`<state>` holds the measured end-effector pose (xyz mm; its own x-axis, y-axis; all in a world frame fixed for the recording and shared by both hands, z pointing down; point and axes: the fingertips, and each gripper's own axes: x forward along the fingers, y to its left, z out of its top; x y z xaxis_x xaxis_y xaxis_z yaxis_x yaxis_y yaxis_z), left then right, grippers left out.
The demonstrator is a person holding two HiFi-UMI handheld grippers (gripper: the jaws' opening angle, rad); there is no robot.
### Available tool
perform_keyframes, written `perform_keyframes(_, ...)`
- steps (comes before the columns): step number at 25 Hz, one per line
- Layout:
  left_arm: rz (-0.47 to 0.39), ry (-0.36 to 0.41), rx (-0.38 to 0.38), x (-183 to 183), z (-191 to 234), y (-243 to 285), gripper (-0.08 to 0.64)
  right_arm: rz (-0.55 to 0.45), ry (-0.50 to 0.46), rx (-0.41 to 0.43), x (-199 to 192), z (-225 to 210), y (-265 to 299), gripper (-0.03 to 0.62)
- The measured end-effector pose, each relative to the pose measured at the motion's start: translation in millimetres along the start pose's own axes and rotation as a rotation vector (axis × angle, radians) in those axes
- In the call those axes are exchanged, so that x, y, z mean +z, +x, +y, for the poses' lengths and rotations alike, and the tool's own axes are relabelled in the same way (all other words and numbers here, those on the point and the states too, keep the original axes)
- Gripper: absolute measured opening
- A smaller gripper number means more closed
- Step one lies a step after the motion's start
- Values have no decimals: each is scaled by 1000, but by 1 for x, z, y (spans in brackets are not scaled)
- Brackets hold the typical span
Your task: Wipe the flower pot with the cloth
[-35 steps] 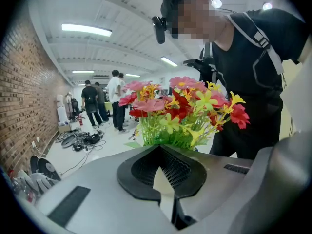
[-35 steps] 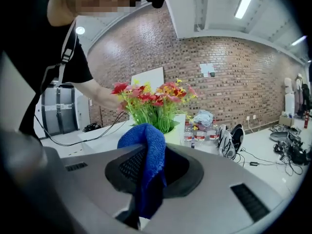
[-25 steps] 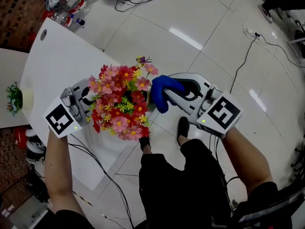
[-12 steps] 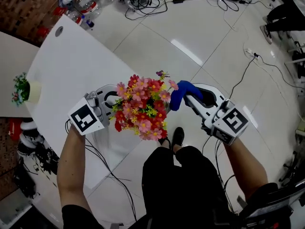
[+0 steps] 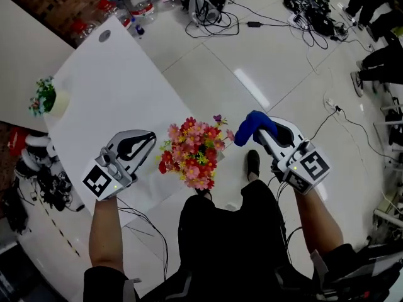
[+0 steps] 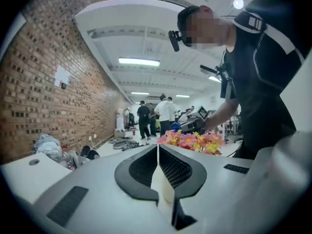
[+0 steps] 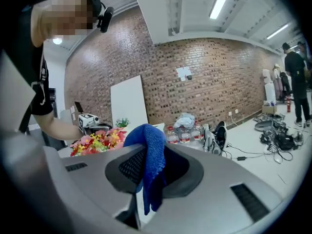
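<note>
Closest to me, my left tool (image 5: 150, 138) hangs over the bench (image 5: 107, 87), its jaws pressed together with nothing between them; the left gripper view shows only a thin seam where they meet. My right tool (image 5: 267, 133) is out over the tiled floor (image 5: 227, 55), clamped on the blue cloth (image 5: 247, 128), which bunches over the jaw tips and hangs down between them in the right gripper view.

Between the two tools stands the bunch of pink, red and yellow flowers (image 5: 192, 153), at the near corner of the bench. The flower pot beneath them is hidden by the blooms. The cloth is close beside the blooms' upper right edge; I cannot tell whether it touches. The left tool is just beside the flowers, apart from them.

Farther along, a small potted plant (image 5: 45, 98) stands on a second white surface left of the bench. Beyond the bench's far end lie water bottles (image 5: 140, 0) and black cables (image 5: 220, 24) on the floor, near a brick wall (image 7: 219, 77).
</note>
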<state>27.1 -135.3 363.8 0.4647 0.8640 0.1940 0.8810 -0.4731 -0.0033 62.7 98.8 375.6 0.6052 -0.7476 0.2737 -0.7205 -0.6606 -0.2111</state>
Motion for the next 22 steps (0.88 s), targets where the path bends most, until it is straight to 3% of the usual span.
perform_keyframes(3,-27,2,200,34,1,-10,2,-39,-35,102,32,-17,13,58)
perform_keyframes(7,-200,-43,598,87,-17,-48,2,-33,-77,304,57,-24,34,58)
perform_keyframes(9,-172,-66,715,96,-49,-46,2,-11,-120,396,67,-27,41,58)
perform_keyframes(12,-94,-115,829,86,-103,-22,2,10,-174,501,83,-24,50,58)
perform_keyframes(16,-165,-245,916,69,-150,7,2,20,-194,595,93,-1,64,58)
perform_keyframes(19,-202,-268,930,64,-159,27,2,40,-184,613,95,12,74,58)
perform_keyframes(22,-206,-264,879,69,-165,48,2,38,-209,644,108,25,78,58)
